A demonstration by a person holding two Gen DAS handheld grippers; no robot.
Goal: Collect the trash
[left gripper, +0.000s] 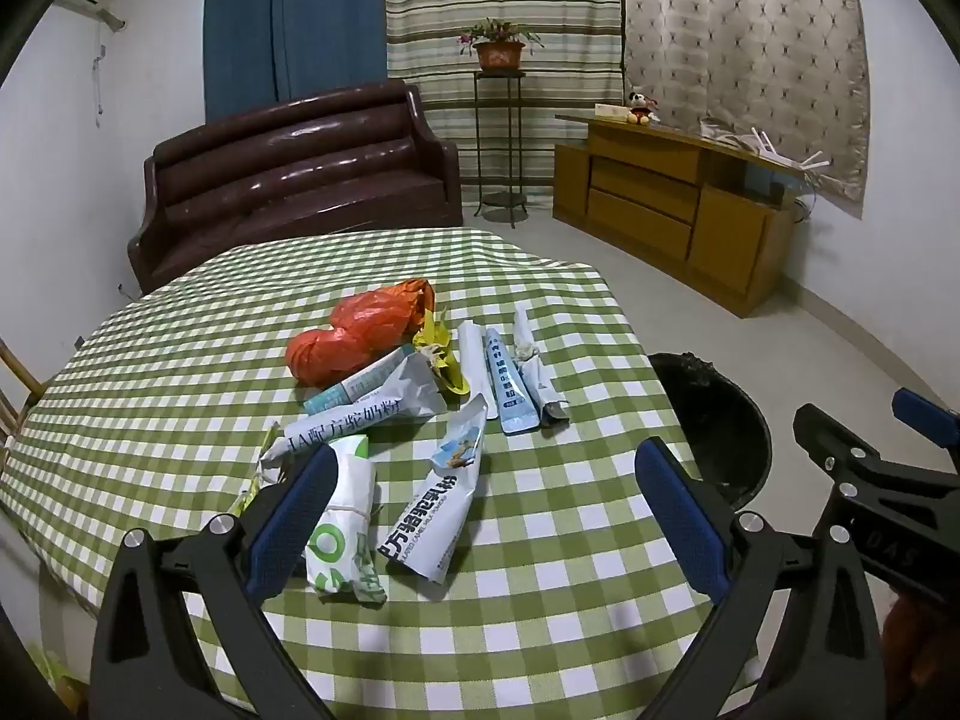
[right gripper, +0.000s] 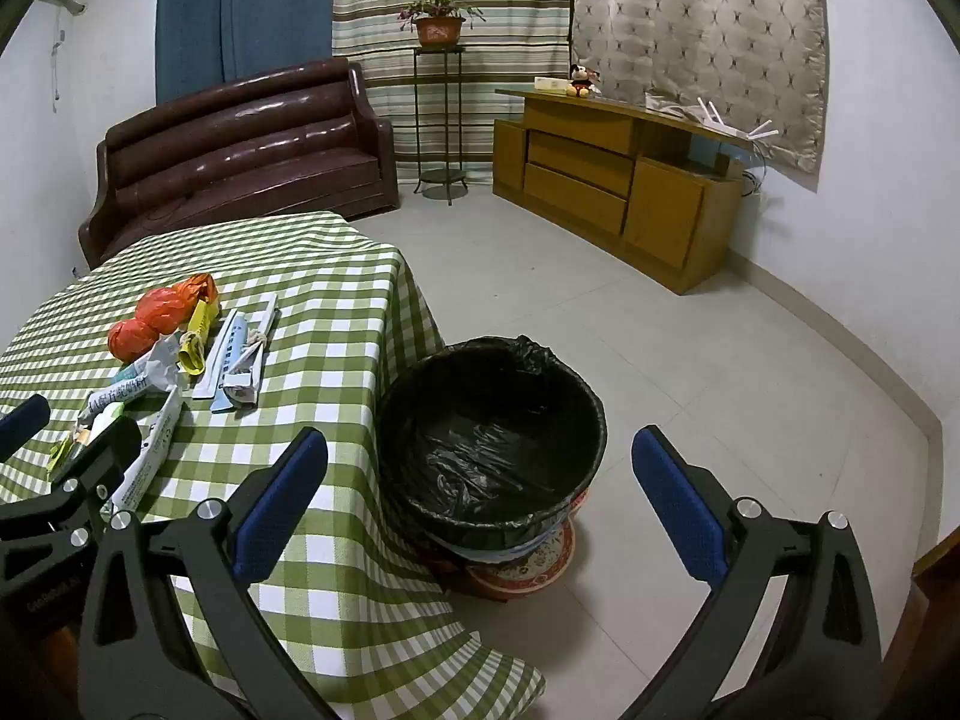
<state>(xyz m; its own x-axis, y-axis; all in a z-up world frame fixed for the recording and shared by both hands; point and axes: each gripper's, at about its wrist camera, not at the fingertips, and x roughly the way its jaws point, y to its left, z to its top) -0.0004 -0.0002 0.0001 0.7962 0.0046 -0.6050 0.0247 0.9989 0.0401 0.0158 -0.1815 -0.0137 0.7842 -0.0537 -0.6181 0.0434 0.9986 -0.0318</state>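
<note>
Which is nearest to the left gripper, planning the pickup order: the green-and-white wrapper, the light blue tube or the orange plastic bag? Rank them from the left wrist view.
1. Green-and-white wrapper, lying by the left gripper's left finger.
2. Light blue tube, mid-table, to the right.
3. Orange plastic bag, at the far end of the pile.

Home living room: leather sofa [left gripper: 300,174], curtains [left gripper: 504,18], wooden cabinet [left gripper: 672,204].

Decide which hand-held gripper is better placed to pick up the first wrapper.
Left. The left hand-held gripper hangs open over the wrappers on the table; the right hand-held gripper faces the bin instead.
</note>
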